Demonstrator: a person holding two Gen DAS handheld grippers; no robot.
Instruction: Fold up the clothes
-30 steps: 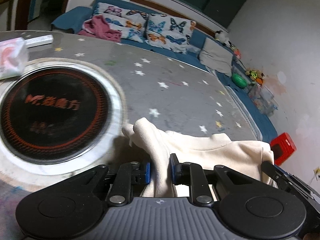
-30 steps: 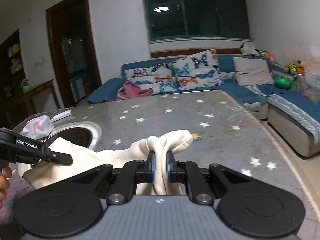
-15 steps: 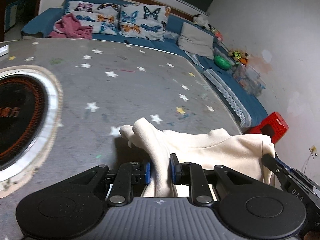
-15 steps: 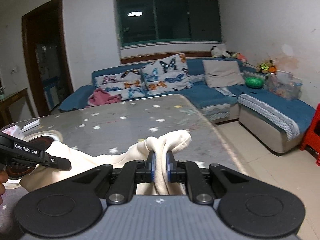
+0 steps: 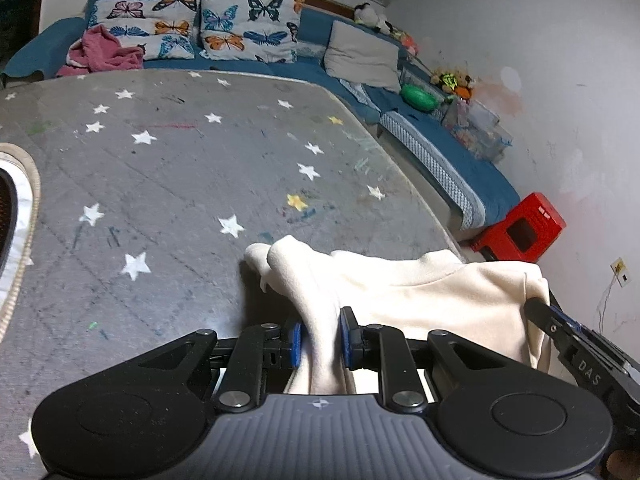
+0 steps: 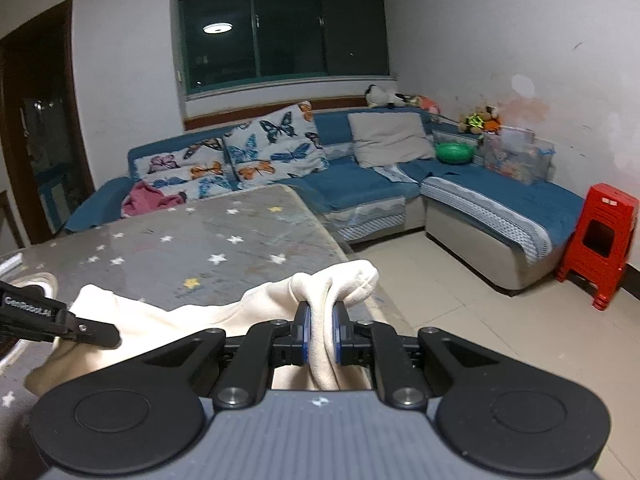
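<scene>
A cream garment [image 5: 420, 296] hangs stretched between my two grippers, above the near right corner of the grey star-patterned table [image 5: 192, 168]. My left gripper [image 5: 319, 340] is shut on a bunched fold at one end. My right gripper [image 6: 320, 338] is shut on the other end, where the cream garment [image 6: 168, 320] bunches over the fingers. In the left wrist view the right gripper [image 5: 568, 340] shows at the far right; in the right wrist view the left gripper [image 6: 72, 322] shows at the left. The lower part of the cloth is hidden behind the gripper bodies.
The table's right edge [image 6: 332, 240] drops to tiled floor [image 6: 480, 312]. A blue corner sofa [image 6: 360, 184] with butterfly cushions stands behind, a red stool [image 6: 600, 240] to the right. A round cooktop ring [image 5: 20, 208] sits at the table's left.
Both grippers have carried the garment to the right across the table, toward its right edge. The cooktop has slid almost out of the left view. The grips are unchanged.
</scene>
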